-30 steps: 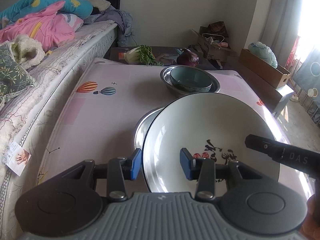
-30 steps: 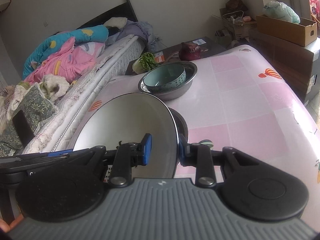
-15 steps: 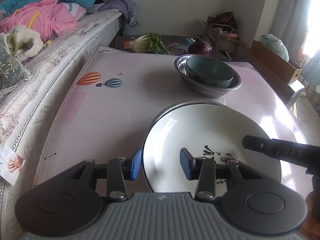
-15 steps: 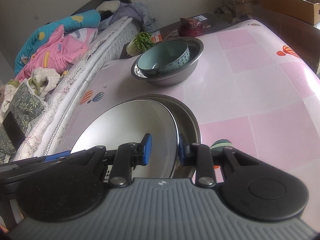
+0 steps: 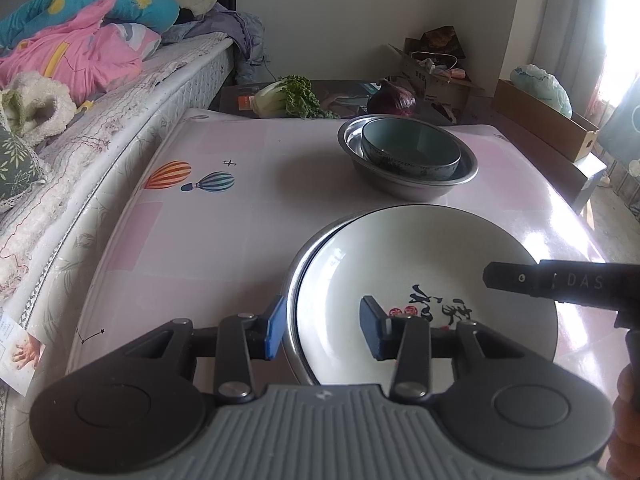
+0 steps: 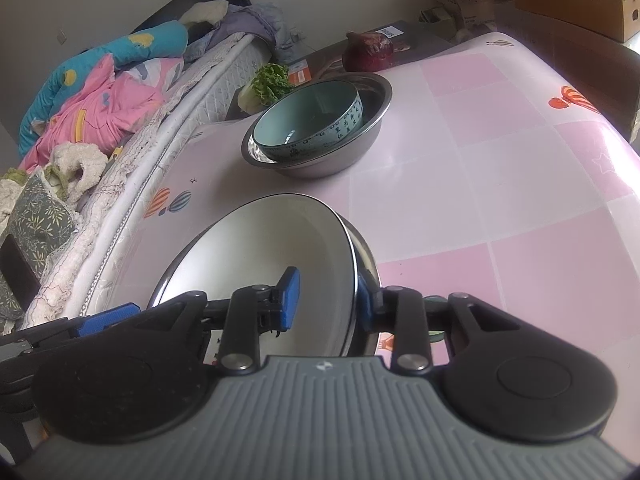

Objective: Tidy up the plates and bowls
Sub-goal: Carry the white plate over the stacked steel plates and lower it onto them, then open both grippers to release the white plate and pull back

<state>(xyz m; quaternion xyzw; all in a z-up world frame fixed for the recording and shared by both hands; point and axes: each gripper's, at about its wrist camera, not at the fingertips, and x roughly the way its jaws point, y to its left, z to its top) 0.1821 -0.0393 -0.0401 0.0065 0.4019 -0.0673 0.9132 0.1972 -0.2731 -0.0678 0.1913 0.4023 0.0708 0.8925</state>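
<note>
A white plate [image 5: 420, 276] with black calligraphy lies in a steel plate [image 5: 294, 280] near the table's front edge. It also shows in the right wrist view [image 6: 272, 256], over the steel plate's rim [image 6: 366, 258]. My left gripper [image 5: 322, 328] is open, its fingers straddling the left rims of both plates. My right gripper [image 6: 326, 300] is open, its fingers straddling the right rims. A teal bowl [image 5: 412, 152] sits in a steel basin [image 5: 408, 182] farther back; both show in the right wrist view, bowl [image 6: 308, 120] and basin [image 6: 320, 160].
The table [image 5: 240, 208] has a pink checked cloth with balloon prints. A bed [image 5: 80, 120] with piled bedding runs along its left. A cabbage [image 5: 288, 98] and a red cabbage [image 5: 392, 100] lie behind the table. Cardboard boxes [image 5: 544, 120] stand at the right.
The white plate has come down from a tilt and now lies flat in the steel plate. My right gripper has opened off its rim.
</note>
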